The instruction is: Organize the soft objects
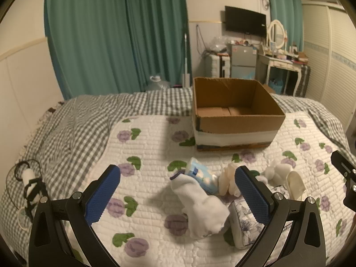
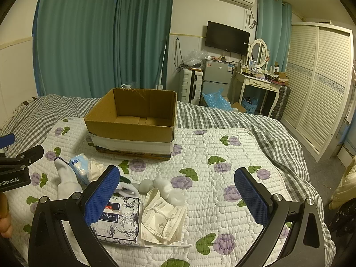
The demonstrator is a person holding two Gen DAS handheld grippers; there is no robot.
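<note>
A pile of soft things lies on the floral quilt in front of an empty cardboard box (image 1: 235, 113) (image 2: 133, 122). A white sock (image 1: 200, 207) (image 2: 65, 182) lies nearest the left side, with a blue tissue pack (image 1: 200, 173) (image 2: 77, 166) beside it. A floral paper-tissue pack (image 2: 120, 220) (image 1: 242, 222), a white face mask (image 2: 162, 218) and white cotton puffs (image 2: 164, 189) (image 1: 278, 171) sit to the right. My left gripper (image 1: 178, 193) hovers open over the sock. My right gripper (image 2: 176, 194) is open above the mask and puffs, holding nothing.
A grey checked blanket (image 1: 73, 122) (image 2: 255, 120) covers the bed around the quilt. A black hair tie and white clip (image 1: 29, 178) lie at the left bed edge. Beyond the bed stand a dresser (image 2: 260, 82), small fridge (image 2: 217, 73) and louvred wardrobe (image 2: 318, 84).
</note>
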